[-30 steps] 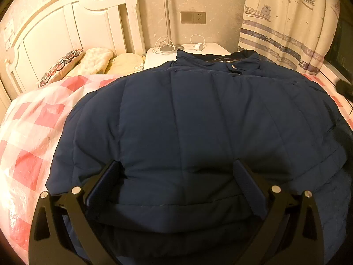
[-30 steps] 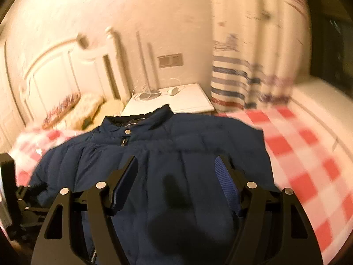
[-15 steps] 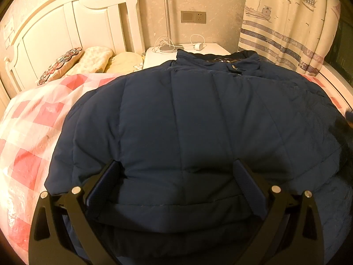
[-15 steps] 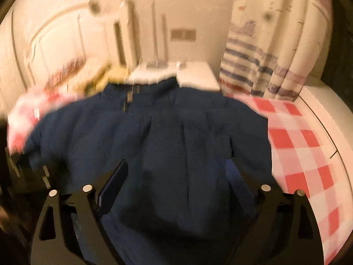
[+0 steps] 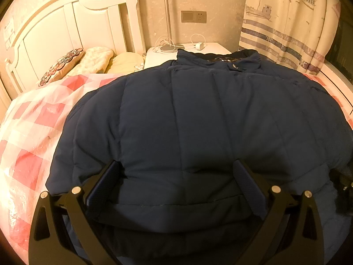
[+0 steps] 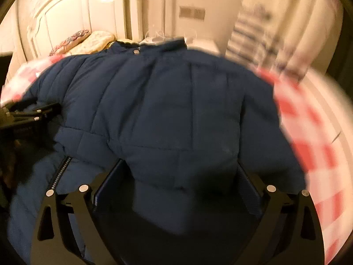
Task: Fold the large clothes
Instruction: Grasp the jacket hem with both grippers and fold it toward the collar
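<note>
A dark blue puffer jacket (image 5: pixel 187 119) lies spread on the bed, collar (image 5: pixel 218 58) toward the nightstand. My left gripper (image 5: pixel 176 183) is open, its jaws wide apart and pressed down on the jacket's near hem on the left side. My right gripper (image 6: pixel 178 183) is open and low over the jacket (image 6: pixel 158 101), with a sleeve end between its jaws. The zipper (image 6: pixel 60 172) shows at the lower left of the right wrist view. The left gripper also shows at the left edge of the right wrist view (image 6: pixel 33 116).
The bed has a pink and white checked cover (image 5: pixel 30 132) and a white headboard (image 5: pixel 66 28). Pillows (image 5: pixel 88 59) lie at its head. A white nightstand (image 5: pixel 205 48) with a lamp pole and charger stands behind. A striped curtain (image 5: pixel 286 22) hangs at the right.
My right gripper has dropped lower and closer onto the jacket's right side, the view blurred by motion. My left gripper has stayed in place on the hem.
</note>
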Demonstrator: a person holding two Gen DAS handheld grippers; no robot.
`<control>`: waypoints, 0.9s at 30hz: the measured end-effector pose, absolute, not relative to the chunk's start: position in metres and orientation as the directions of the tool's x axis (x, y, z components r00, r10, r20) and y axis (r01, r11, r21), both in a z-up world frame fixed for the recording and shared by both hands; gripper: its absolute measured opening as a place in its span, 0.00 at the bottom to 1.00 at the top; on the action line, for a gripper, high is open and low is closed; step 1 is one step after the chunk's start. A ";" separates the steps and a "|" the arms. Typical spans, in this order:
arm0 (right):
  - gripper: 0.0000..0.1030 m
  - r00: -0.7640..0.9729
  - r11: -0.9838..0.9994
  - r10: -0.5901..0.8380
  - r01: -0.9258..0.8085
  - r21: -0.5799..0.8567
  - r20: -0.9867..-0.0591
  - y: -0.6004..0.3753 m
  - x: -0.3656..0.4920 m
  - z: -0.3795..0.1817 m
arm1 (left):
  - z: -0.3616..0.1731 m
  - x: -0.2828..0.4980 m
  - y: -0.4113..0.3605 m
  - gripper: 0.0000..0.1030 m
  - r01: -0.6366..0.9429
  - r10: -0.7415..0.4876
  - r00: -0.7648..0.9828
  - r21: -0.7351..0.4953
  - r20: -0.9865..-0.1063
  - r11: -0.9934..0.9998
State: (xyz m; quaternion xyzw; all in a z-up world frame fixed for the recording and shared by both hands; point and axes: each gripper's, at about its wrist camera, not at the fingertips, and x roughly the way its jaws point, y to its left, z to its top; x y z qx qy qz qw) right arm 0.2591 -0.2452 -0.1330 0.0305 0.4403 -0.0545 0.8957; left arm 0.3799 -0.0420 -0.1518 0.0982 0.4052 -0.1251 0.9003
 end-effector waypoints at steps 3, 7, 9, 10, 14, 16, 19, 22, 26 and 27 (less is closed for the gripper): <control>0.87 0.621 0.986 -0.068 0.160 0.042 -0.781 -0.250 0.248 -0.124 | -0.152 0.380 -0.042 0.98 0.304 -0.141 0.641 0.081 -0.754 0.949; 0.87 0.665 0.993 -0.047 0.112 0.037 -0.745 -0.238 0.226 -0.107 | -0.145 0.366 -0.041 0.98 0.256 -0.090 0.671 0.116 -0.736 0.960; 0.87 0.677 0.996 -0.032 0.084 0.034 -0.735 -0.233 0.216 -0.103 | -0.132 0.340 -0.041 0.98 0.251 -0.108 0.685 0.095 -0.720 0.963; 0.87 0.679 0.997 -0.023 0.067 0.030 -0.734 -0.230 0.213 -0.102 | -0.128 0.332 -0.042 0.98 0.270 -0.131 0.681 0.080 -0.720 0.960; 0.87 0.639 0.999 -0.028 0.048 0.004 -0.769 -0.224 0.216 -0.121 | -0.122 0.286 -0.056 0.98 0.376 -0.200 0.677 0.100 -0.708 0.921; 0.88 0.586 0.998 -0.037 0.059 -0.002 -0.809 -0.220 0.219 -0.139 | -0.141 0.281 -0.059 0.98 0.399 -0.174 0.634 0.126 -0.753 0.908; 0.89 0.587 0.998 -0.046 0.061 -0.012 -0.808 -0.218 0.221 -0.140 | -0.159 0.288 -0.051 0.98 0.405 -0.199 0.574 0.064 -0.794 0.912; 0.89 0.579 0.998 -0.036 0.065 0.002 -0.814 -0.221 0.219 -0.139 | -0.158 0.292 -0.044 0.98 0.380 -0.196 0.559 0.038 -0.805 0.924; 0.89 0.627 0.998 0.018 0.034 0.049 -0.778 -0.217 0.195 -0.120 | -0.138 0.262 -0.032 0.98 0.379 -0.217 0.603 0.036 -0.768 0.925; 0.89 0.633 0.999 0.025 0.018 0.047 -0.774 -0.215 0.190 -0.117 | -0.137 0.256 -0.029 0.98 0.384 -0.220 0.604 0.038 -0.766 0.923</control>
